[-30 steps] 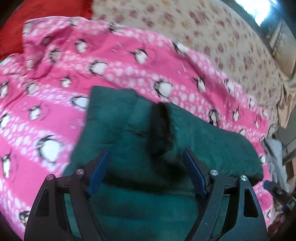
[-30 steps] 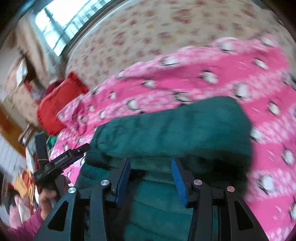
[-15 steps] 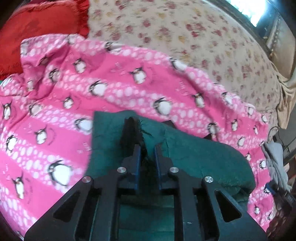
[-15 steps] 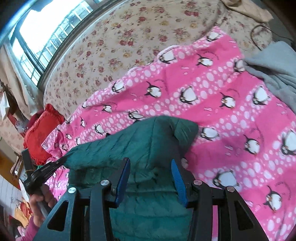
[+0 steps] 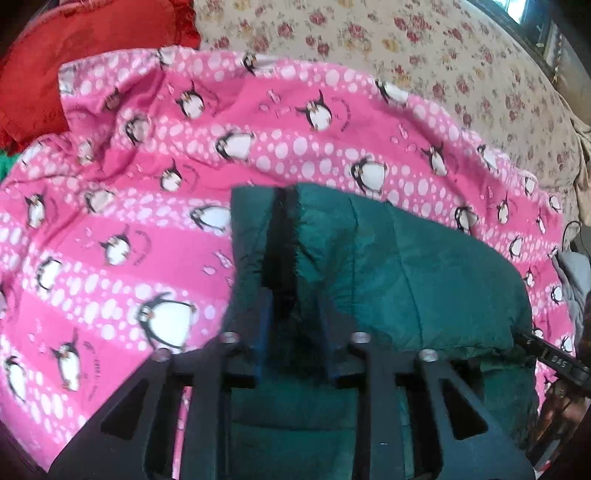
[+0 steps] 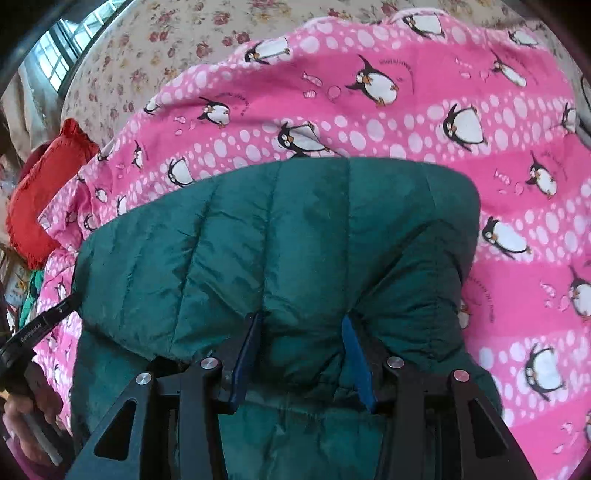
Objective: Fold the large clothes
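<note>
surroundings: pink penguin blanket (image 5: 122, 206), red cushion (image 5: 70, 62), floral sheet (image 5: 424, 48)
jacket (image 6: 295, 236): green, quilted, puffy
left gripper (image 5: 293, 328): jaws opening, black fuzzy trim (image 5: 280, 240) between
right gripper (image 6: 301, 354): clamped on jacket fold

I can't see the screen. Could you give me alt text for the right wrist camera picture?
A handheld right gripper pinches a thick fold of a dark green quilted jacket, doubled over on a pink penguin-print blanket. Behind lie a floral bedsheet and a red cushion; at far left, a hand holds the other gripper's handle.
</note>
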A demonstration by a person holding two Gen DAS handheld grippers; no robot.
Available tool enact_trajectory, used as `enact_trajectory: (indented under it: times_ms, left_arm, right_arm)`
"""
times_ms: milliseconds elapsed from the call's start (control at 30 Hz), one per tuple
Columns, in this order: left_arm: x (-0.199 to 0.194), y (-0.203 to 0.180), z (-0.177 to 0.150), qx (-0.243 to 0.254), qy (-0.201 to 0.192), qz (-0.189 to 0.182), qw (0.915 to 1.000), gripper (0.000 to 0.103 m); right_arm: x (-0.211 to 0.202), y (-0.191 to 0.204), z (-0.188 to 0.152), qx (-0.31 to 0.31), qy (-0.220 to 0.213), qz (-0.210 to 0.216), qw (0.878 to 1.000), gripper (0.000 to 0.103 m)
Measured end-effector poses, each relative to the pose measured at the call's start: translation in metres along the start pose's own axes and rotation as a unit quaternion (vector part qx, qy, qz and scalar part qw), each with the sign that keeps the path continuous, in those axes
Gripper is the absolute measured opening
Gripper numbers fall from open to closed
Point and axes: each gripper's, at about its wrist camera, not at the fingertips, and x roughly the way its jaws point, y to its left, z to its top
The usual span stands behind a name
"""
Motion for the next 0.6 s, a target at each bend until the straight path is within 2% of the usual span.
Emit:
enact_trajectory:
  times_ms: [33,100,133,233,400,467,533,600]
  left_arm:
    - [-0.006,0.0,0.003,0.0,-0.011,0.003,0.9999,0.041]
    - [-0.017,-0.005,0.009,0.003,-0.04,0.0,0.9992,0.067]
    - [-0.019,-0.009,0.011,0.008,-0.054,-0.001,0.9985,0.07]
    - [-0.01,-0.024,0.017,0.027,-0.057,0.01,0.998,0.071]
    - [0.043,-0.031,0.019,0.046,-0.008,0.056,0.9973,0.071]
    - [0.059,-0.026,0.015,0.042,0.01,0.063,0.9971,0.071]
    - [0.07,-0.017,0.01,0.029,0.014,0.051,0.9982,0.073]
    - [0.074,-0.014,0.007,0.031,0.007,0.05,0.9982,0.081]
  right_arm:
    - [-0.006,0.0,0.001,-0.001,-0.005,-0.002,1.0,0.044]
    - [-0.022,0.003,0.004,-0.009,-0.028,-0.01,1.0,0.044]
    - [-0.029,0.007,0.007,-0.014,-0.039,-0.011,0.999,0.044]
    - [-0.037,0.027,0.016,-0.027,-0.06,0.006,0.998,0.045]
    - [-0.007,0.076,0.025,-0.073,-0.067,0.01,0.995,0.045]
    - [0.011,0.088,0.026,-0.081,-0.064,0.014,0.995,0.045]
    - [0.03,0.097,0.022,-0.096,-0.056,0.003,0.994,0.045]
    - [0.05,0.104,0.014,-0.125,-0.054,-0.03,0.99,0.046]
